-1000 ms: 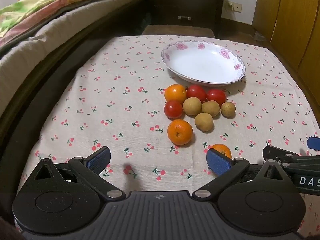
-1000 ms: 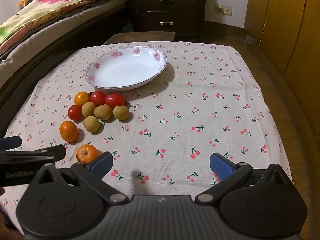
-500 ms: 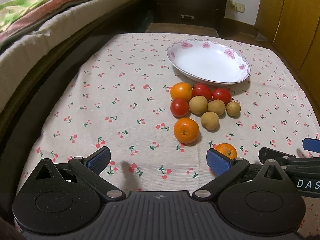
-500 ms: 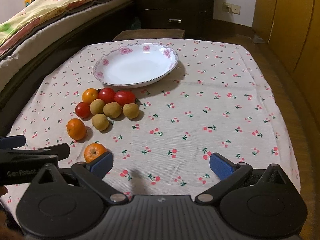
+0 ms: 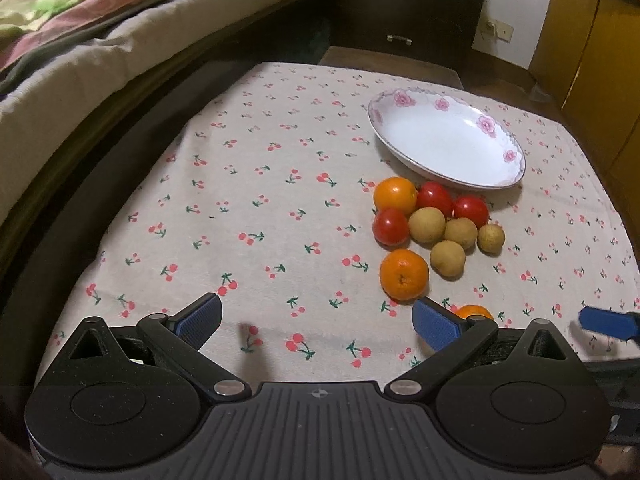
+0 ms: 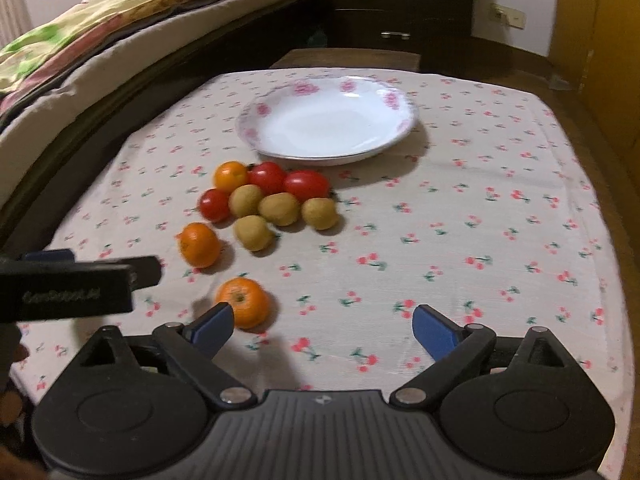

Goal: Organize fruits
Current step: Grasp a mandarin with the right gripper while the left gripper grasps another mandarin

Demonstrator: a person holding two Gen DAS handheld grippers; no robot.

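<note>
Picking the first fruit looks like the step in hand, and nothing has reached the white shallow plate with pink flowers on its rim (image 6: 400, 128), which stands bare at the far side of the bench under its cherry-printed cloth (image 6: 460, 220). Nearest the right claw (image 6: 322, 330) lies a small round orange mandarin (image 6: 244, 300), just beside its left blue pad; the jaws stand wide with nothing between them, having just been closing a little. A second orange mandarin (image 6: 199, 245) sits farther off, and beyond it a tight cluster of red cherry tomatoes (image 6: 306, 185) and tan round longans (image 6: 279, 209) lies close to the plate. The left claw (image 5: 316, 322) hangs spread and empty over bare cloth. To do this well, shift the right claw leftward until the near mandarin is centred between the pads, come down low so they meet its widest part, and close gently, since round fruit may roll away.
</note>
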